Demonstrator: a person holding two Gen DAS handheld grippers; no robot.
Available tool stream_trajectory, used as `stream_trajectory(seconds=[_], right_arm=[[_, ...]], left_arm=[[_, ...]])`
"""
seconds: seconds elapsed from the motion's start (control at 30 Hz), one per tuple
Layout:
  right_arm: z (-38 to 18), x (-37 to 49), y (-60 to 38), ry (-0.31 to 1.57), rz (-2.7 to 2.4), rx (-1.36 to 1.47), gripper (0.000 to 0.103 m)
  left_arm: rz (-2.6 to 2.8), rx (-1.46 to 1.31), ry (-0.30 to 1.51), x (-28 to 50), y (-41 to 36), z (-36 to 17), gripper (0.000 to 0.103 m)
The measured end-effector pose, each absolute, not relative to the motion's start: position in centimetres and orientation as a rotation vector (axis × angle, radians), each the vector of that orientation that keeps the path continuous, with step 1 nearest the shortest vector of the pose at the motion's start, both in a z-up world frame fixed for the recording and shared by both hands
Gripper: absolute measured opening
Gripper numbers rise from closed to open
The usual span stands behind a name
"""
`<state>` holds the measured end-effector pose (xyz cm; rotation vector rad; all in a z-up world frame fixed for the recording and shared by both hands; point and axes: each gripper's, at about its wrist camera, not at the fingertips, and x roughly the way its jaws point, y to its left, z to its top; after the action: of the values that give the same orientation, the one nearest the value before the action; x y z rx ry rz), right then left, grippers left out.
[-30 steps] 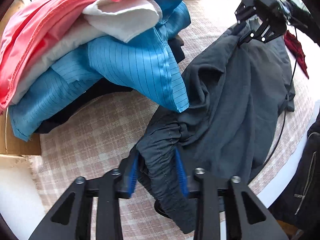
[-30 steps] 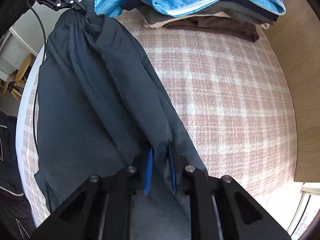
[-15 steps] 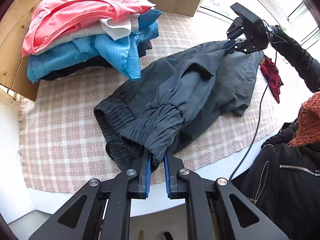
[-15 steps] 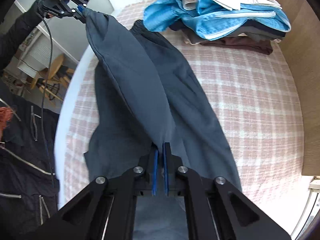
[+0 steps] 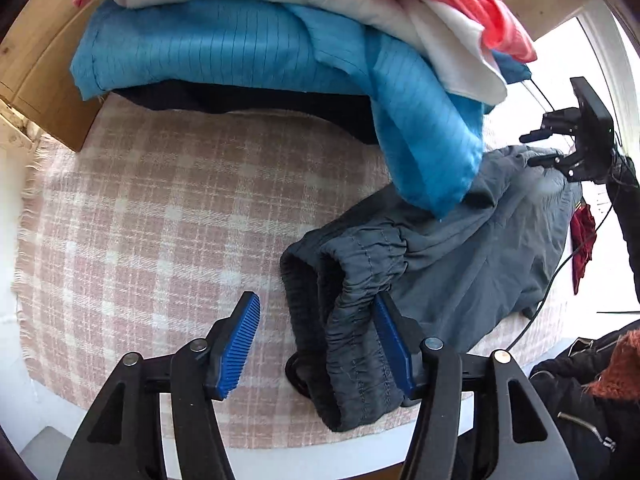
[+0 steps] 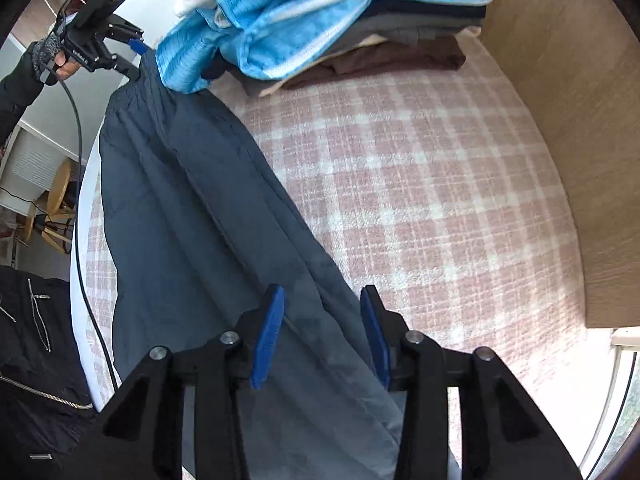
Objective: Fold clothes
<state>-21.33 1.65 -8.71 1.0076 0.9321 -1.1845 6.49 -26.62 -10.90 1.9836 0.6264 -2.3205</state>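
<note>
Dark grey trousers [image 5: 460, 264] lie stretched along the pink checked blanket [image 5: 160, 220]. My left gripper [image 5: 316, 344] hangs over their elastic cuffs [image 5: 360, 256]. Its jaws are opening, and the cuffs rest against the right pad only, so nothing is pinched. At the other end, my right gripper [image 6: 320, 336] hovers just above the trousers [image 6: 192, 220] with its jaws opening and the cloth loose beneath them. Each gripper shows in the other's view: the right gripper [image 5: 534, 148] with spread fingers, the left gripper [image 6: 134, 58] in a hand.
A pile of folded clothes [image 5: 248, 52], pink, white, blue and dark, overhangs the trousers at the back. A wooden panel [image 6: 580, 140] borders the blanket [image 6: 420, 200]. A black cable [image 6: 80, 240], a red cloth [image 5: 582, 244] and a person's black jacket [image 5: 592, 408] are at the table's edge.
Both grippers have opened and let go of the trousers, which now lie on the blanket. The left gripper has come down toward the cuffs and the clothes pile.
</note>
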Motion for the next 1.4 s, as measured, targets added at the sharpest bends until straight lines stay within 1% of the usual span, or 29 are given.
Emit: stream_trajectory(seconds=[0.1, 0.2, 0.23, 0.33, 0.47, 0.57, 0.6, 0.63, 0.67, 0.7, 0.73, 0.8, 0.83, 0.87, 0.93, 1.0, 1.03, 1.07, 1.1, 1.13, 1.23, 1.33, 1.4], right_arm=[[-6.9, -19.2, 0.9, 0.902, -1.194, 0.905, 0.042], [-6.0, -15.0, -0.8, 0.904, -1.133, 0.778, 0.042], [-6.0, -13.3, -1.5, 0.915, -1.104, 0.735, 0.042], [-7.5, -8.3, -4.0, 0.977, -1.012, 0.637, 0.042], [-10.4, -4.3, -7.3, 1.062, -0.961, 0.553, 0.042], [-11.8, -3.3, -8.6, 1.112, -0.908, 0.595, 0.042], [-12.2, -3.0, -9.0, 1.127, -0.887, 0.616, 0.034], [-12.7, -2.8, -9.4, 1.142, -0.866, 0.637, 0.004], [-13.2, -2.5, -9.8, 1.157, -0.846, 0.657, 0.003], [-13.0, -2.3, -9.7, 1.149, -0.807, 0.672, 0.003], [-12.2, -2.3, -9.4, 1.112, -0.747, 0.701, 0.003], [-10.4, -2.9, -9.2, 0.993, -0.639, 0.794, 0.003], [-9.9, -3.8, -9.7, 0.924, -0.598, 0.860, 0.003], [-9.8, -5.0, -10.5, 0.849, -0.563, 0.938, 0.003], [-11.4, -7.8, -12.8, 0.752, -0.572, 1.092, 0.003], [-13.8, -10.4, -15.1, 0.769, -0.691, 1.190, 0.004], [-14.4, -11.0, -15.7, 0.815, -0.752, 1.195, 0.008], [-14.7, -11.1, -16.0, 0.877, -0.805, 1.173, 0.011], [-14.5, -10.9, -16.1, 0.928, -0.850, 1.138, 0.022], [-13.9, -10.5, -16.0, 0.971, -0.890, 1.094, 0.027], [-11.2, -8.3, -14.8, 1.045, -0.935, 0.936, 0.027], [-8.1, -6.3, -13.3, 1.005, -0.916, 0.815, 0.027], [-6.5, -6.0, -12.5, 0.990, -0.948, 0.770, 0.027]], left_arm=[[-2.344, 1.985, 0.546, 8.4, -25.1, -9.5, 0.057], [-2.381, 1.953, 0.528, 10.2, -23.6, -8.8, 0.059], [-2.388, 1.955, 0.526, 10.7, -22.9, -9.0, 0.062], [-2.387, 1.983, 0.460, 11.9, -21.2, -10.7, 0.062], [-2.402, 1.987, 0.515, 13.0, -19.7, -13.2, 0.062], [-2.414, 1.981, 0.541, 13.2, -19.4, -14.9, 0.062], [-2.433, 1.958, 0.559, 13.2, -19.4, -15.1, 0.062], [-2.461, 1.936, 0.584, 13.4, -19.4, -14.9, 0.060], [-2.489, 1.913, 0.609, 13.6, -19.3, -14.8, 0.043], [-2.503, 1.908, 0.661, 14.0, -19.7, -14.6, 0.042], [-2.506, 1.906, 0.672, 14.3, -19.6, -14.5, 0.040], [-2.532, 1.920, 0.686, 15.2, -19.2, -14.1, 0.038], [-2.546, 1.927, 0.693, 15.6, -18.9, -13.8, 0.035], [-2.555, 1.928, 0.700, 15.7, -18.9, -13.7, 0.033], [-2.574, 1.929, 0.713, 15.8, -19.0, -13.6, 0.033], [-2.533, 1.943, 0.737, 15.2, -19.6, -14.3, 0.033], [-2.512, 1.950, 0.749, 14.9, -19.9, -14.7, 0.035], [-2.490, 1.957, 0.761, 14.6, -20.2, -15.1, 0.040], [-2.490, 1.950, 0.758, 14.5, -20.3, -15.0, 0.041], [-2.498, 1.927, 0.760, 14.3, -20.6, -14.9, 0.043], [-2.529, 1.862, 0.745, 14.6, -20.9, -13.7, 0.045], [-2.533, 1.836, 0.671, 15.6, -20.6, -12.5, 0.048], [-2.521, 1.832, 0.580, 15.5, -20.7, -11.6, 0.048]])
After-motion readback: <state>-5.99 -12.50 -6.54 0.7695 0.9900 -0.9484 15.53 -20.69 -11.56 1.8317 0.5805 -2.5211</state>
